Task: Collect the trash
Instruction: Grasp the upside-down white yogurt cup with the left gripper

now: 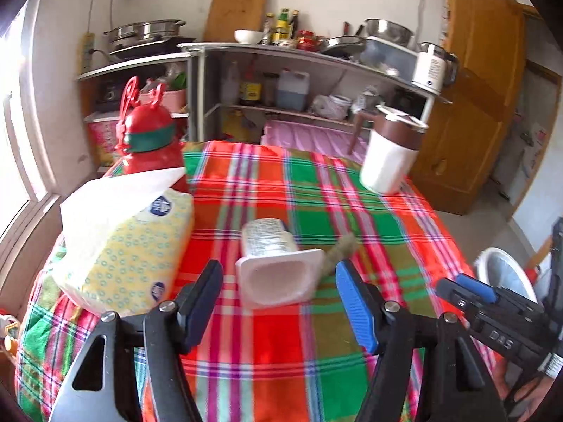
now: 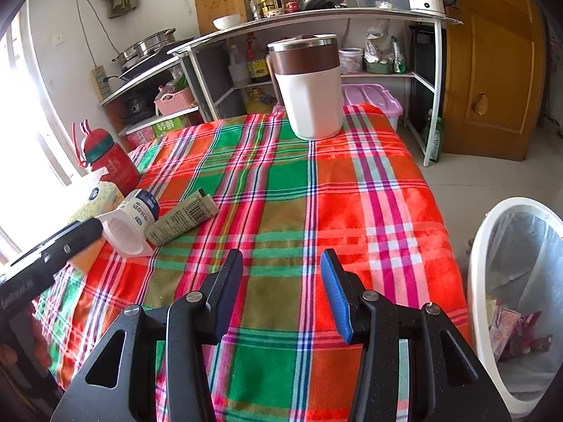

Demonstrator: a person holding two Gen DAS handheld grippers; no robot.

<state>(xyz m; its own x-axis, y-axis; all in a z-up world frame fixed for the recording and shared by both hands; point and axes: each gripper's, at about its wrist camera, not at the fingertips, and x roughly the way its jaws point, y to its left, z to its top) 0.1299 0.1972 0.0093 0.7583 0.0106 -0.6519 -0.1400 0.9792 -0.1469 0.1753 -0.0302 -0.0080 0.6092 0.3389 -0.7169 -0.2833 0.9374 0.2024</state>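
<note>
Left gripper gapes open, yogurt cup lying on its side just ahead between the fingers, untouched; right gripper open, empty.

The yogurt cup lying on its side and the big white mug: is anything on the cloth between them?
In the right wrist view, only a flattened grey-green carton beside the yogurt cup; beyond it, bare plaid cloth up to the mug.

The left gripper points down at a slant, its black-and-blue jaws spread wide with nothing pressed between the pads. The right gripper, to its right, tilts down likewise, jaws parted and empty.
</note>
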